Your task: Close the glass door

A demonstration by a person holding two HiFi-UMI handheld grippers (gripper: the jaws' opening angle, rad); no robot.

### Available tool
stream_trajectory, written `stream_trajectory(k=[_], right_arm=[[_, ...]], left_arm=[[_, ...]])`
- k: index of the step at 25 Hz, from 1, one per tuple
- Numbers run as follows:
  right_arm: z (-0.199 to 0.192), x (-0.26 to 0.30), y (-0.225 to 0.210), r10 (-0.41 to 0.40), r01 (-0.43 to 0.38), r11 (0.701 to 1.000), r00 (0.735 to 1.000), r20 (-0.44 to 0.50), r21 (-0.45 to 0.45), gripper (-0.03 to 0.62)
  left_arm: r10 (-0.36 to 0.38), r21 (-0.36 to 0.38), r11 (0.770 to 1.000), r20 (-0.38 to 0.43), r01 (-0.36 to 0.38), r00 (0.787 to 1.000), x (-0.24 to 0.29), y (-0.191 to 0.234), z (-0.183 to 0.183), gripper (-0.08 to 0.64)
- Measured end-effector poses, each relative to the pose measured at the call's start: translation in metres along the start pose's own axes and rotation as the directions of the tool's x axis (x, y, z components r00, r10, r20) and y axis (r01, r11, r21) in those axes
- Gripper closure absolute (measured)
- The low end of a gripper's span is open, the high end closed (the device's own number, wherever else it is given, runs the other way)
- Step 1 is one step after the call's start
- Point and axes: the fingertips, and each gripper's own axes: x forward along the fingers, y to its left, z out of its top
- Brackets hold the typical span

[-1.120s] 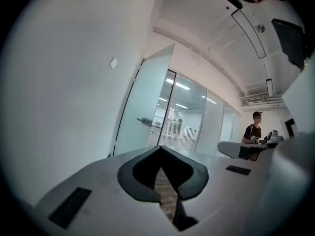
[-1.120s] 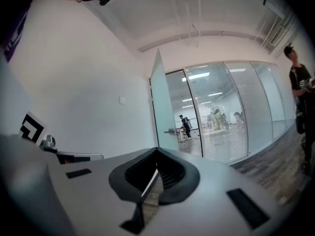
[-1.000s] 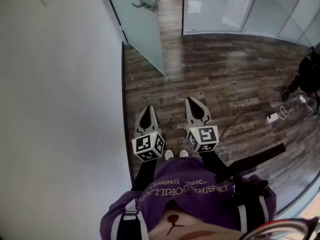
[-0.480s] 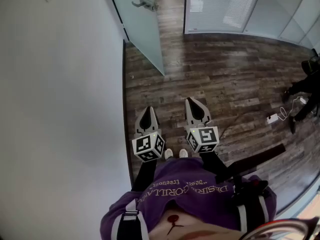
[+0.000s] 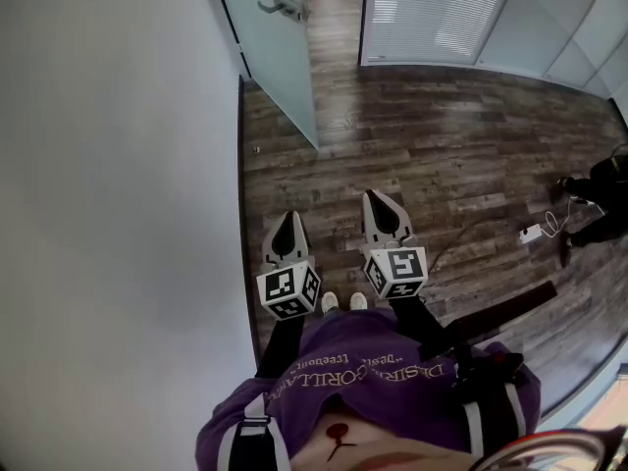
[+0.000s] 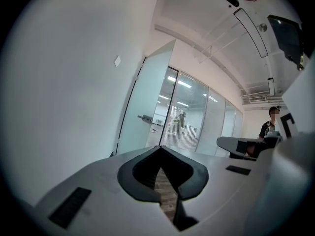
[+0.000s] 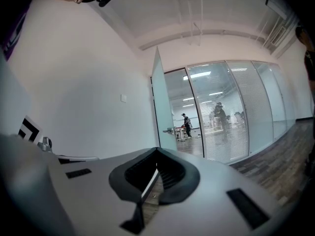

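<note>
The frosted glass door (image 5: 277, 57) stands ajar at the top of the head view, swung out from the white wall, with a metal lever handle (image 5: 285, 8). My left gripper (image 5: 287, 216) and right gripper (image 5: 376, 196) are held side by side above the wood floor, well short of the door, both pointing towards it. Both are shut and hold nothing. In the left gripper view the door (image 6: 140, 112) and its handle (image 6: 145, 118) lie beyond the shut left gripper (image 6: 160, 147). The right gripper view shows the door (image 7: 161, 109) edge-on past the shut right gripper (image 7: 157, 150).
A white wall (image 5: 118, 165) runs along the left. A glass partition with blinds (image 5: 432, 13) stands right of the doorway. A white adapter with cable (image 5: 535, 232) lies on the floor at the right, near a person in dark clothes (image 5: 601, 180). My shoes (image 5: 341, 302) show below the grippers.
Both grippers keep about the same place. The person in dark clothes at the right edge has shifted further down and right.
</note>
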Motion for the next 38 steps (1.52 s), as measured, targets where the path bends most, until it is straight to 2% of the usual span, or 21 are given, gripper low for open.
stream_trajectory(k=[6, 13, 17, 25, 38], right_arm=[[0.004, 0.015, 0.006, -0.025, 0.025, 1.0, 1.0, -0.004, -0.014, 0.603], [-0.003, 0.024, 0.006, -0.03, 0.03, 0.999, 0.999, -0.018, -0.036, 0.603], [-0.007, 0.038, 0.003, -0.019, 0.018, 0.999, 1.0, -0.024, -0.048, 0.603], [0.0, 0.09, -0.027, 0.022, -0.023, 0.998, 1.0, -0.022, -0.054, 0.603], [0.009, 0.144, -0.083, 0.094, -0.096, 0.995, 0.995, -0.029, -0.036, 0.603]], left_arm=[[0.003, 0.006, 1.0, -0.013, -0.003, 1.0, 0.008, 0.019, 0.009, 0.558], [-0.027, -0.032, 0.999, -0.046, 0.026, 0.999, 0.017, 0.023, -0.008, 0.558], [0.0, -0.057, 0.998, -0.044, -0.003, 0.999, 0.032, 0.033, -0.009, 0.558], [0.046, -0.047, 0.998, -0.033, -0.048, 0.998, 0.086, 0.036, 0.001, 0.558], [0.099, -0.026, 0.995, -0.021, -0.099, 0.995, 0.155, 0.009, 0.007, 0.558]])
